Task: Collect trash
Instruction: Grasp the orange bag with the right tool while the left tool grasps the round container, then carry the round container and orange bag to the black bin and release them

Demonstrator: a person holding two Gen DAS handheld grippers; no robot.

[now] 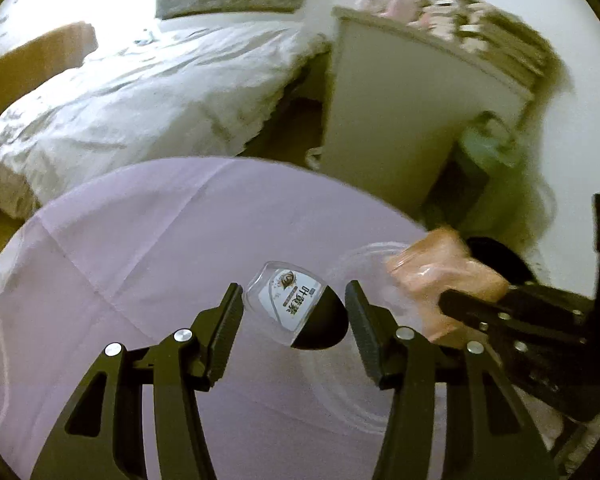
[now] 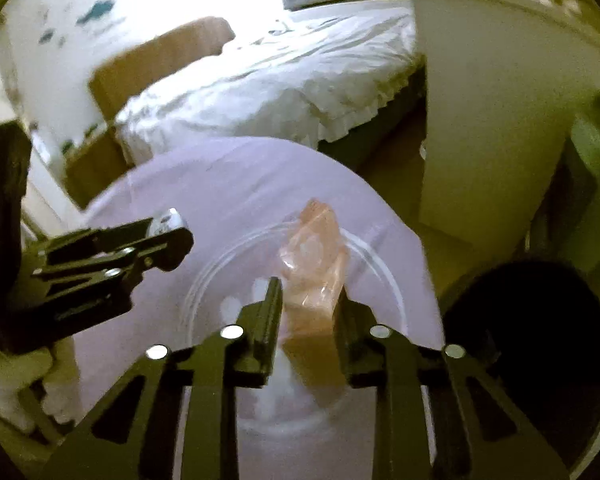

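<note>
Right wrist: orange wrapper [image 2: 316,264] between claw [image 2: 307,304] fingers

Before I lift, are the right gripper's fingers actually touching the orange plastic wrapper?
Touching. In the right wrist view both fingers press against the sides of the orange plastic wrapper, no gap showing. The left wrist view also shows the right gripper clamped on it.

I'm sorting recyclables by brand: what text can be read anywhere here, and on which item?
"叶茂荣", a tentative reading, black characters on the white label of the clear plastic lid between the left gripper's fingers.
The small line under it: too blurred to read.
Pink plastic wrapper in the right gripper: no text visible.
</note>
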